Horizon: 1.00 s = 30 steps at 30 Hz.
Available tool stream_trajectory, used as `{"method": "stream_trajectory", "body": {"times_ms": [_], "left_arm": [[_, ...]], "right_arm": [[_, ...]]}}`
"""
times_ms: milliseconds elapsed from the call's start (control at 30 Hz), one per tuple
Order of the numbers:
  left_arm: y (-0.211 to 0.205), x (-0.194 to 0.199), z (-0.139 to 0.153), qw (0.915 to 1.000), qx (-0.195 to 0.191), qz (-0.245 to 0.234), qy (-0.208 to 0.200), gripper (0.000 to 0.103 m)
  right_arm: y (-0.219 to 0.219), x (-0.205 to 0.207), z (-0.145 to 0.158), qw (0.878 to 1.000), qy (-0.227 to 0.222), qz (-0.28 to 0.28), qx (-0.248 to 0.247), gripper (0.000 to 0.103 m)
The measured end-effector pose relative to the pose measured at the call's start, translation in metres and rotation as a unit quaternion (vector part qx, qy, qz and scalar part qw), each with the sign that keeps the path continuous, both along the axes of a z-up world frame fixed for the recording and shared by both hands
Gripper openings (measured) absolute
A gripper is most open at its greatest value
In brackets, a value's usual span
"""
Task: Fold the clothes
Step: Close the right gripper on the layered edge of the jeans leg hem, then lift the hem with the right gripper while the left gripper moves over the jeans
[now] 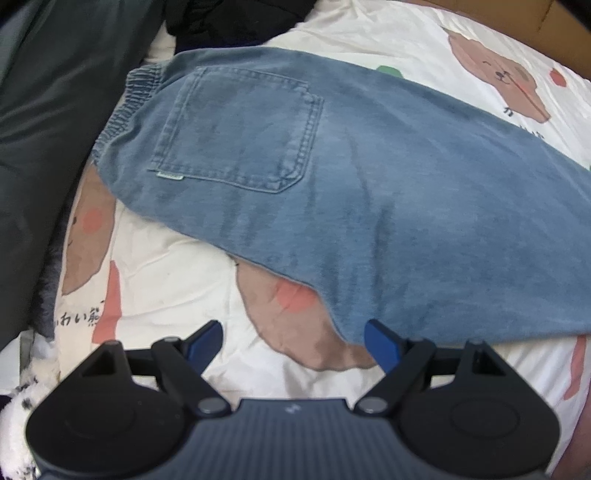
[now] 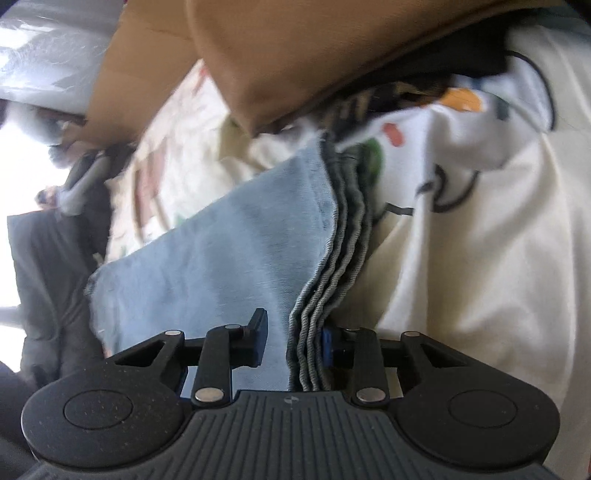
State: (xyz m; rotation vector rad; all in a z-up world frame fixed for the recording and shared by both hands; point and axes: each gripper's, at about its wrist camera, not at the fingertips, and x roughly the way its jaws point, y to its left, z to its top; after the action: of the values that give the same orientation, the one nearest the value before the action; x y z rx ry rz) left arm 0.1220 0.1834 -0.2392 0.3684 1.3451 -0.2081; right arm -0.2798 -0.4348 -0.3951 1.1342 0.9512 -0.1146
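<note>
1. Overall, your jeans [image 1: 332, 192] lie flat on a bed sheet [image 1: 177, 266] printed with bears; the back pocket [image 1: 240, 129] faces up and the elastic waistband [image 1: 125, 107] points to the upper left in the left wrist view.
2. Your left gripper [image 1: 293, 341] hovers at the near edge of the jeans with its jaws spread wide and nothing between them; its right blue fingertip [image 1: 382, 343] sits just at the denim's edge, the other over bare sheet.
3. Your right gripper [image 2: 291, 339] has its jaws partly closed around the stacked hem layers [image 2: 332, 266] of the jeans. The right pad touches the layers; the left pad [image 2: 258, 332] stands a little apart from the cloth, so you cannot tell whether the grip is firm.
4. Dark grey fabric [image 1: 48, 110] lies left of the sheet, and black cloth [image 1: 229, 18] lies beyond the waistband.
5. Brown cardboard [image 2: 295, 48] fills the top of the right wrist view, above the hem; this view is motion-blurred.
</note>
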Motion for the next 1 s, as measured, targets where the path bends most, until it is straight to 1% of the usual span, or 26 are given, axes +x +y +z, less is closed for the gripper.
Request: {"method": "stream_trajectory", "body": {"times_ms": [67,167,200,267,300,333,400,567,667,767,900,1000], "left_arm": [[0.003,0.0,-0.001,1.0,0.002,0.004,0.001,0.086],[0.008,-0.001,-0.002,0.9998,-0.001,0.018,0.002,0.086],[0.008,-0.002,-0.003,0.9998,0.0,0.017,0.005,0.086],[0.005,-0.004,-0.005,0.9999,0.005,0.005,0.008,0.086],[0.004,-0.005,-0.006,0.9999,0.007,0.0,0.009,0.086],[0.004,-0.006,-0.006,0.9999,0.006,-0.002,0.009,0.086],[0.004,-0.006,-0.006,1.0,0.002,-0.001,0.009,0.086],[0.003,-0.007,-0.009,0.9999,-0.009,0.005,0.007,0.086],[0.003,-0.007,-0.01,0.9998,-0.016,0.009,0.006,0.086],[0.004,-0.008,-0.013,0.9997,-0.023,0.012,0.006,0.086],[0.009,-0.008,-0.017,0.9995,-0.028,0.011,0.009,0.086],[0.015,-0.006,-0.019,0.9993,-0.031,0.017,0.009,0.086]], "right_arm": [[0.0,0.005,-0.001,1.0,0.016,0.013,-0.008,0.03],[0.0,0.008,-0.013,0.999,0.04,0.015,-0.01,0.03],[0.0,0.009,-0.018,0.999,0.045,0.011,-0.009,0.032],[0.001,0.008,-0.024,0.999,0.04,-0.002,-0.001,0.032],[0.002,0.007,-0.025,0.999,0.038,-0.004,-0.002,0.029],[0.003,0.006,-0.023,0.999,0.037,0.001,-0.007,0.016],[0.004,0.005,-0.017,0.999,0.035,0.016,-0.02,0.01],[0.006,0.01,0.014,0.996,0.048,0.051,-0.059,0.009],[0.016,0.021,0.038,0.991,0.062,0.073,-0.093,0.009],[0.026,0.026,0.061,0.987,0.07,0.087,-0.116,0.009],[0.037,0.028,0.089,0.983,0.074,0.101,-0.138,0.009],[0.043,0.027,0.105,0.982,0.07,0.098,-0.147,0.009]]}}
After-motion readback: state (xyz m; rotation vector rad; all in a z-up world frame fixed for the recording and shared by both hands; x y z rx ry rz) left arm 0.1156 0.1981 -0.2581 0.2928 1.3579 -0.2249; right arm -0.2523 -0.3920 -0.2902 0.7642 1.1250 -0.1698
